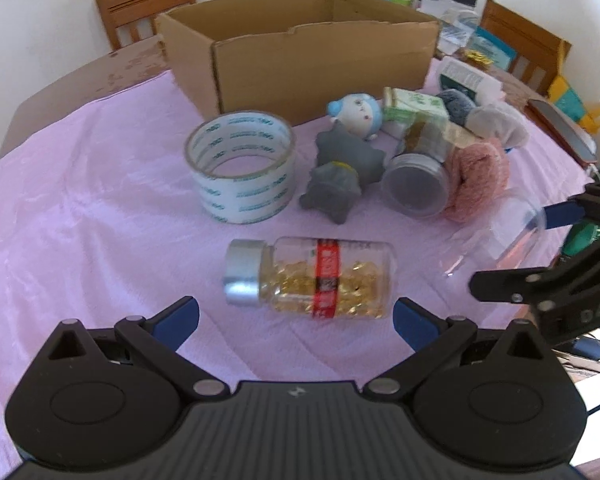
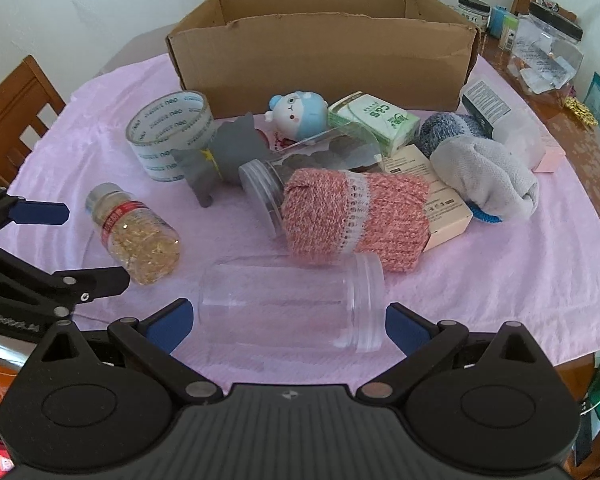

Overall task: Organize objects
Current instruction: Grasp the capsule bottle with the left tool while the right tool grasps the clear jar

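Left wrist view: the left gripper gapes wide, the capsule bottle lying sideways just ahead, nearer than the cardboard box. Right wrist view: the right gripper spread around the clear jar, well short of that box.

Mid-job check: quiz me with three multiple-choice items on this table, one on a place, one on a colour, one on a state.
1. The tape roll sits where?
A. inside the box
B. on the cloth before the box
C. on a chair

2. The pill bottle has what cap colour?
A. silver
B. green
C. black

3. The left claw is:
A. shut on the bottle
B. open
C. out of view

Answers: 1 B, the roll stands on the pink cloth in front of the box; 2 A, the cap is silver; 3 B, its fingers are spread apart, short of the bottle.
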{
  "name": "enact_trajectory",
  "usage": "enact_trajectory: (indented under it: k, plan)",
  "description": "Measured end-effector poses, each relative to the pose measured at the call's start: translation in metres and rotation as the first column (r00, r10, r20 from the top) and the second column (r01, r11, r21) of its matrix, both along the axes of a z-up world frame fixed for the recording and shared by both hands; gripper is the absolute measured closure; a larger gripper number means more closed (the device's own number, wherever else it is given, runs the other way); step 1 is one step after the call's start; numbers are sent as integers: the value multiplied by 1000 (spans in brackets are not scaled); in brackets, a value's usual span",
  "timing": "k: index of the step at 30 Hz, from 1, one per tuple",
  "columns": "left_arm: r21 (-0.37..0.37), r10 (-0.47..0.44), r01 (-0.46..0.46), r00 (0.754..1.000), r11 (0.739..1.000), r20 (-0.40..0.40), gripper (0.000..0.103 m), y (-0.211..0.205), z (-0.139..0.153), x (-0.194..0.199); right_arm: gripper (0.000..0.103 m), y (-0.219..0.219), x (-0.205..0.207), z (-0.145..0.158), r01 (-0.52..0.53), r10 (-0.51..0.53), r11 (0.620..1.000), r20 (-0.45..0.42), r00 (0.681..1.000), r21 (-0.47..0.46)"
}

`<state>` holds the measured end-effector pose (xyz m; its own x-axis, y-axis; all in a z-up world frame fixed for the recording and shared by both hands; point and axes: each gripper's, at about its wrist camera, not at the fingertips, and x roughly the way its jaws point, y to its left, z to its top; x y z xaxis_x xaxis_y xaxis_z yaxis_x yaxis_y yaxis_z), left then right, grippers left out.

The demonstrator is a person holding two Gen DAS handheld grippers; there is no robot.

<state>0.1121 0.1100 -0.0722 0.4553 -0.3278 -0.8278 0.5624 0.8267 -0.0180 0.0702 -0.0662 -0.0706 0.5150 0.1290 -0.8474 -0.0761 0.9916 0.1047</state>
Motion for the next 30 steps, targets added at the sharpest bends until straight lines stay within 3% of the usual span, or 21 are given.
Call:
enact_trajectory:
  k: [11,18,22,30]
  plan:
    - [20,-35,35,999,999,35,1,-17,-8,11,0,-2,5,-3,24,-24,999,-4,1000,-26]
    - [-14,-17,17,1000,1000,20,1,-16,-12,17,0,2,8,-6,35,-35,998,-14,999,-51]
    - [-43,-20,21,999,999,25,9,-14,-9,19,7,5,9,-3,31,-32,998,-18,999,-59]
    - [-32,-22,21,1000,999,-9,10,-13,-5,23,10,2,15,8,7,-9,1000,-53,999,-29]
